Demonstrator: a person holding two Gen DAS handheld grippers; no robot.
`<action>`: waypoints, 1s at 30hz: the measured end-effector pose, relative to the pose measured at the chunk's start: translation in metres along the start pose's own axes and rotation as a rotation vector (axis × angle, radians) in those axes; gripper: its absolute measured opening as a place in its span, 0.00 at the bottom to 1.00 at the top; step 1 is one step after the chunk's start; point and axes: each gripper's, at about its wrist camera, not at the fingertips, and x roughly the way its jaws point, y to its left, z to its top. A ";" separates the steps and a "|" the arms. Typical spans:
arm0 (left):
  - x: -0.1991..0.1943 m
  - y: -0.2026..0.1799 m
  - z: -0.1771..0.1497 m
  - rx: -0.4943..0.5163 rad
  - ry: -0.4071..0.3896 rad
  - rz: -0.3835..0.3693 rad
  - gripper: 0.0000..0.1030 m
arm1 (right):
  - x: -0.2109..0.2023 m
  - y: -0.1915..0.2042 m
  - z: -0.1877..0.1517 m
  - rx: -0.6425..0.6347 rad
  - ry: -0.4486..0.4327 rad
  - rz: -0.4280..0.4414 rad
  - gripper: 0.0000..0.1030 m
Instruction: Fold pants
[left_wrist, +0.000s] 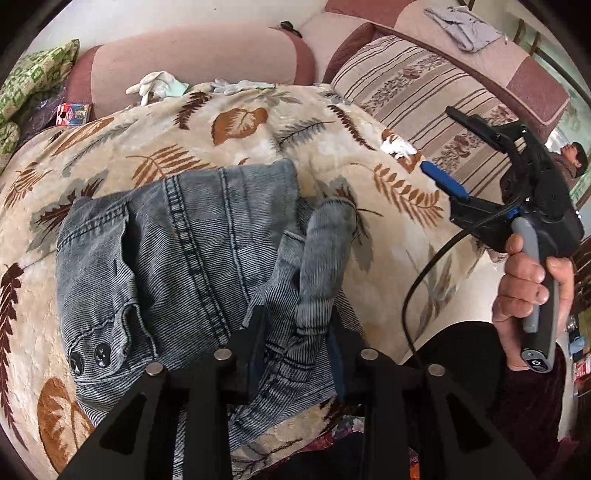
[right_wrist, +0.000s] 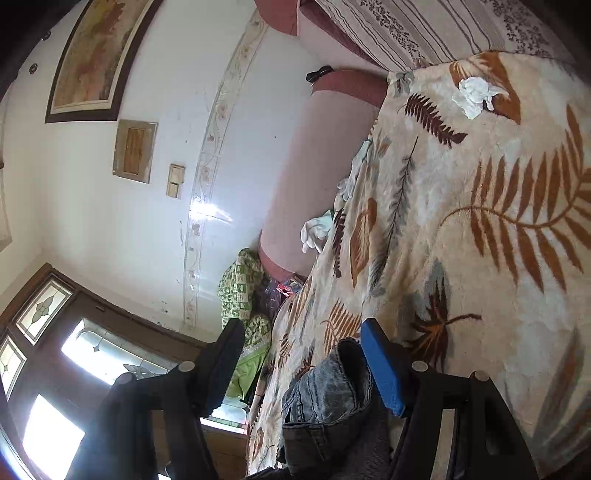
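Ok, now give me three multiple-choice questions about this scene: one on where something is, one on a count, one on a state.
1. Where does the crumpled white cloth lie?
A on the striped cushion; B on the leaf-patterned blanket; C on the floor.
2. How many dark buttons show at the waistband of the jeans?
A two; B four; C none.
3. How is the right gripper?
A shut on the jeans; B shut on a glove; C open and empty.

Answers:
1. B, the white cloth rests on the blanket's leaf print.
2. A, two buttons sit side by side at the waistband.
3. C, its jaws stand apart in the air, off to the side of the jeans.
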 end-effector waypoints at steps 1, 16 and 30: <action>-0.006 0.004 0.002 -0.007 -0.013 -0.045 0.40 | -0.001 0.000 0.000 -0.002 0.000 0.010 0.67; -0.036 0.112 -0.001 -0.161 -0.048 0.184 0.64 | 0.107 0.025 -0.080 -0.064 0.503 0.135 0.67; -0.013 0.129 -0.047 -0.154 0.019 0.149 0.79 | 0.081 -0.012 -0.131 -0.116 0.633 -0.162 0.66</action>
